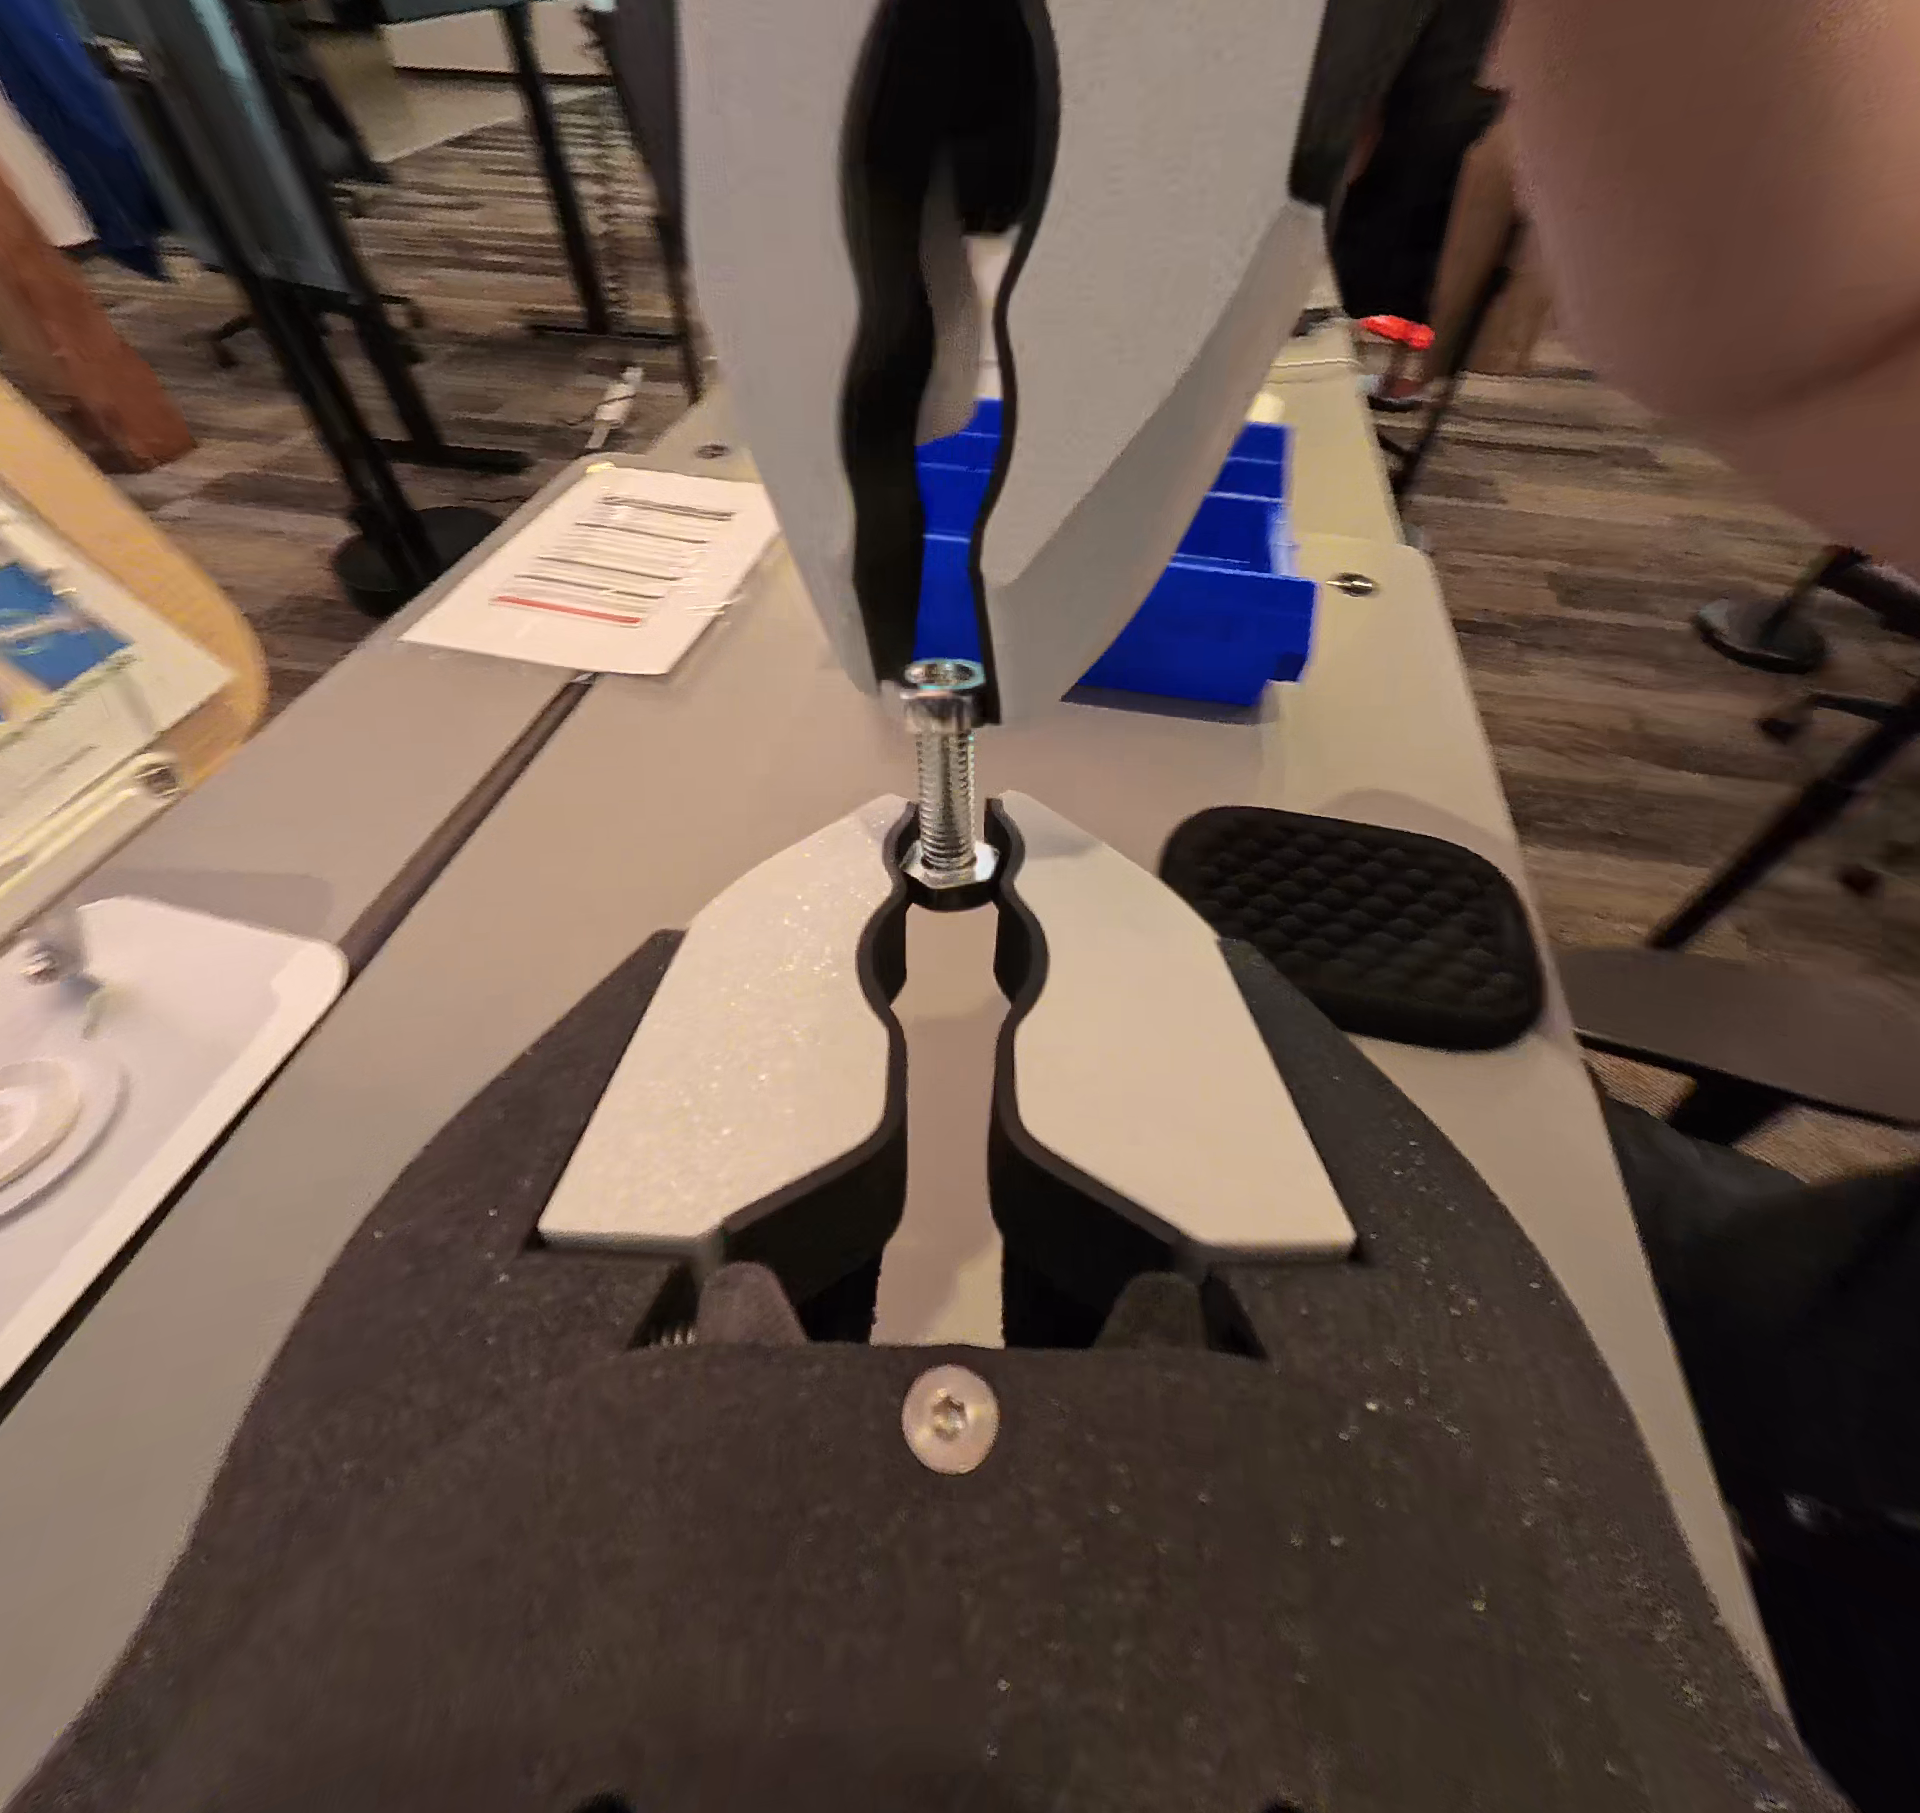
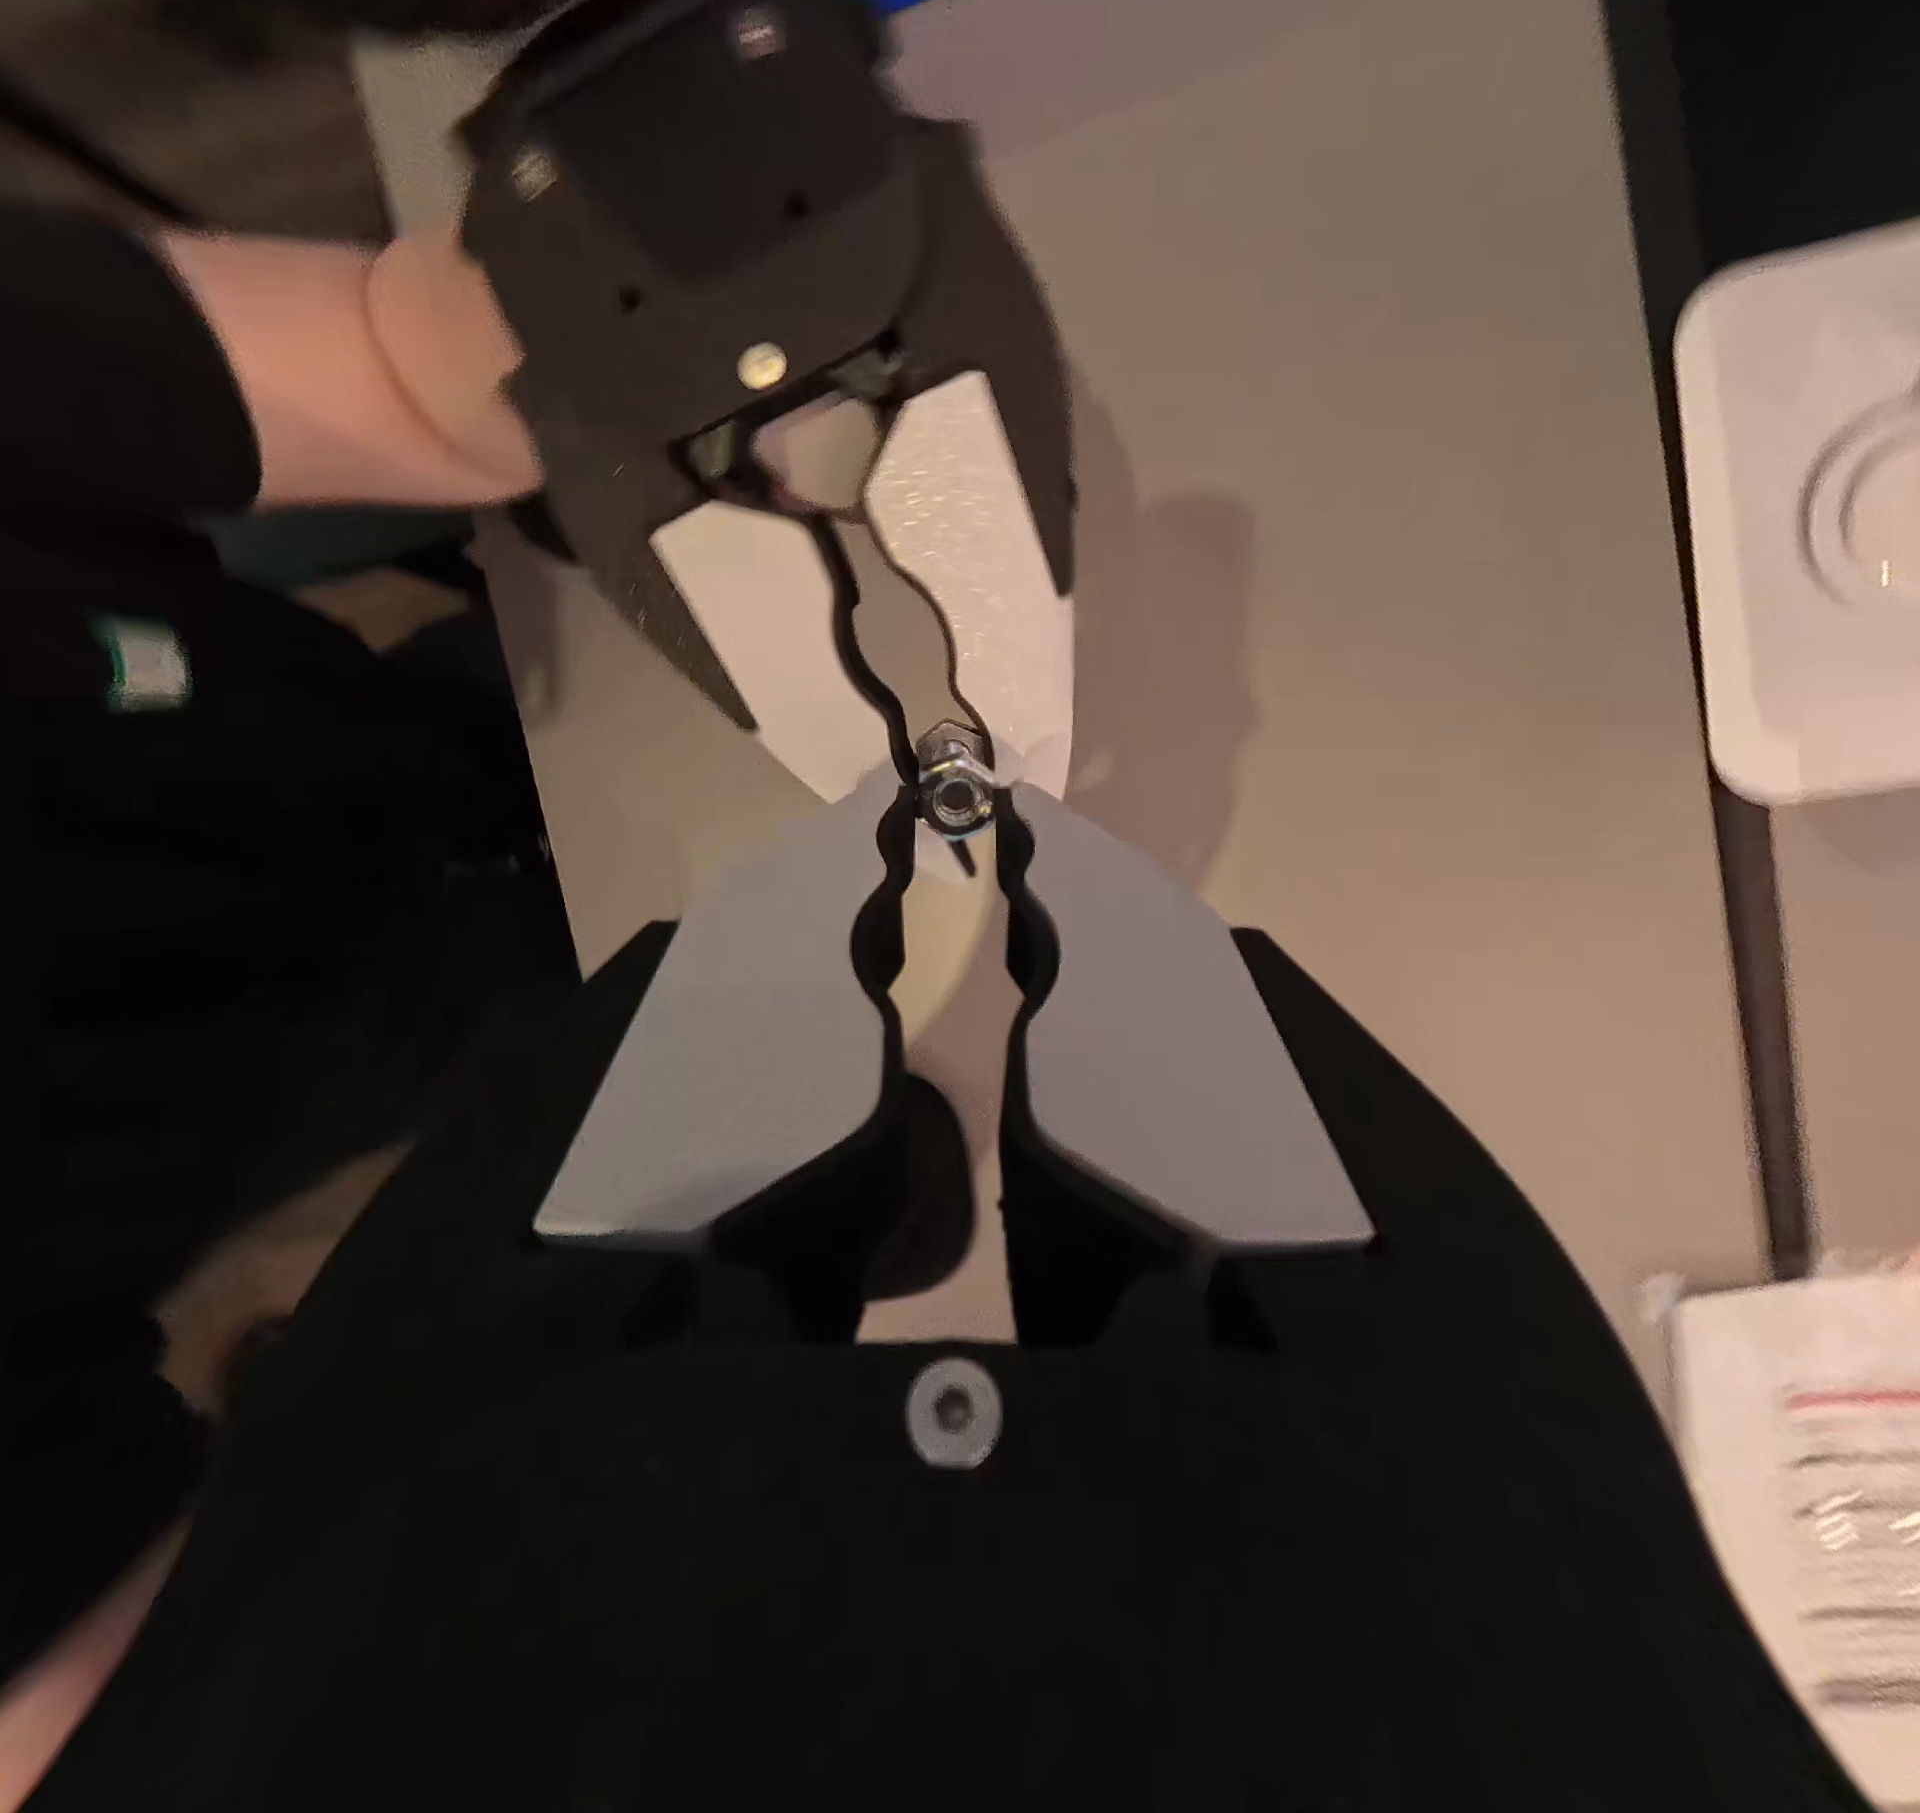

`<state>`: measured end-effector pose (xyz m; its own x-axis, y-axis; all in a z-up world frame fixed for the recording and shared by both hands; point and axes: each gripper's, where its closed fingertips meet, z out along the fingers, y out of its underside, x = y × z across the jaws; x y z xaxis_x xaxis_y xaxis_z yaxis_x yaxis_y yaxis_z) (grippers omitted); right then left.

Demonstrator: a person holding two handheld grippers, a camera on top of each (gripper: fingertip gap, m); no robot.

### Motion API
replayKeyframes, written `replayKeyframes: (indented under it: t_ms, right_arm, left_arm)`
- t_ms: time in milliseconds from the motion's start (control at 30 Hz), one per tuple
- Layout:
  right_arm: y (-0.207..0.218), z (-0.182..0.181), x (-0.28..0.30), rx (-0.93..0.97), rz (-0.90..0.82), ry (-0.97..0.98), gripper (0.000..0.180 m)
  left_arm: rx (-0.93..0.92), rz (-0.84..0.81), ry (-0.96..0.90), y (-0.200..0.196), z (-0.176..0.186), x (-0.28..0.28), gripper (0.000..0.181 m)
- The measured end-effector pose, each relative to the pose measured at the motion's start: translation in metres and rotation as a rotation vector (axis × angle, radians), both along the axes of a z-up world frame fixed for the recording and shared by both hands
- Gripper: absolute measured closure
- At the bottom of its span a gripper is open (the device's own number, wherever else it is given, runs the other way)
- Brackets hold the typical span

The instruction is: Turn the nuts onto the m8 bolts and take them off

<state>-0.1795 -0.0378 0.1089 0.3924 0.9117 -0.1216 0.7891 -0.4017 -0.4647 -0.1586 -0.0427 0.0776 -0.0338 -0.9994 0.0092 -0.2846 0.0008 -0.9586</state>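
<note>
Two tools meet over the grey tabletop point(image 1: 727, 787), and we take the shiny threaded steel bolt point(image 1: 943, 776) between them as our landmark. We see the left tool point(image 1: 948, 854) nearly closed, its grey fingertips clamped on the silver hex nut point(image 1: 945, 868) at the bolt's lower end. We see the right tool point(image 1: 940, 693) coming down from above the bolt, pinched on the bolt's round head. Behind the bolt sits a blue plastic bin point(image 1: 1195, 610); to its right lies a black textured pad point(image 1: 1351, 922); behind it to the left lies a white printed sheet point(image 1: 603, 568).
</note>
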Motion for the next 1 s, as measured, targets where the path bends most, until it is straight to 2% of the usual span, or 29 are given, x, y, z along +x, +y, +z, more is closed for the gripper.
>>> replayKeyframes:
  t_ms: [100,267,500,767,867,1000]
  right_arm:
    - [-0.023,0.001,-0.004,0.13,0.323,-0.001,0.166]
    - [-0.062,0.005,-0.016,0.226,0.613,0.084,0.166]
    - [-0.091,0.006,-0.028,0.372,0.78,0.094,0.166]
    - [-0.101,0.007,-0.032,0.412,0.847,0.066,0.166]
    - [-0.103,0.008,-0.034,0.39,0.849,0.084,0.166]
    - [-0.097,0.01,-0.032,0.36,0.798,0.113,0.165]
  left_arm:
    - [-0.07,-0.194,0.015,-0.031,0.001,-0.006,0.169]
    - [-0.262,-0.549,0.021,-0.083,0.007,-0.025,0.169]
    - [-0.422,-0.88,0.015,-0.12,0.012,-0.045,0.169]
    - [-0.519,-1.03,0.004,-0.133,0.017,-0.055,0.169]
    - [-0.494,-1.03,0.003,-0.134,0.016,-0.055,0.169]
    - [-0.418,-0.93,-0.011,-0.127,0.015,-0.047,0.169]
